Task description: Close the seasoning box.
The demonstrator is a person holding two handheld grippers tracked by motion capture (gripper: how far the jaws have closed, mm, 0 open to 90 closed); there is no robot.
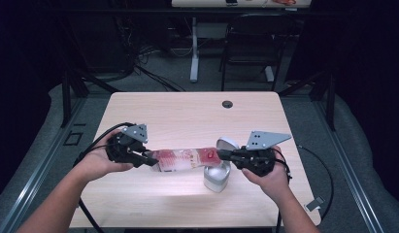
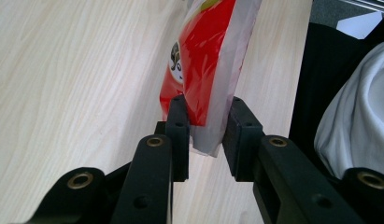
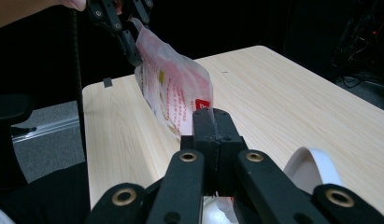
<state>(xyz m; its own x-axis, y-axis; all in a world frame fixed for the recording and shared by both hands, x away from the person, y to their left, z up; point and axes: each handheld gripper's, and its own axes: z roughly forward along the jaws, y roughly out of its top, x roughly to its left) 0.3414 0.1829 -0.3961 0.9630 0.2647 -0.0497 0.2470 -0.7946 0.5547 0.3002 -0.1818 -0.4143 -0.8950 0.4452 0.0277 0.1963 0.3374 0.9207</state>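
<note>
A light wooden table (image 1: 187,111) carries the scene, with a small round cable hole (image 1: 227,104) near its far edge. Above the near half of the table, a red-and-white printed plastic pouch (image 1: 185,159) hangs stretched sideways between the two grippers, clear of the tabletop as far as the high view shows.

Just right of centre, below the pouch's right end, stands a white container (image 1: 217,177) with its hinged lid (image 1: 228,143) flipped up; it sits on the table near the right hand.

The left gripper (image 1: 144,159) holds the pouch's left end. In the left gripper view its jaws stand a little apart, with the pouch's sealed edge (image 2: 206,140) pinched between them and the red print running away from the jaws.

The right gripper (image 1: 221,155) holds the pouch's right end, directly above the container. In the right gripper view its jaws are pressed fully together on a thin strip of the pouch (image 3: 173,93), which rises from them toward the other gripper (image 3: 129,46) at the far left.
</note>
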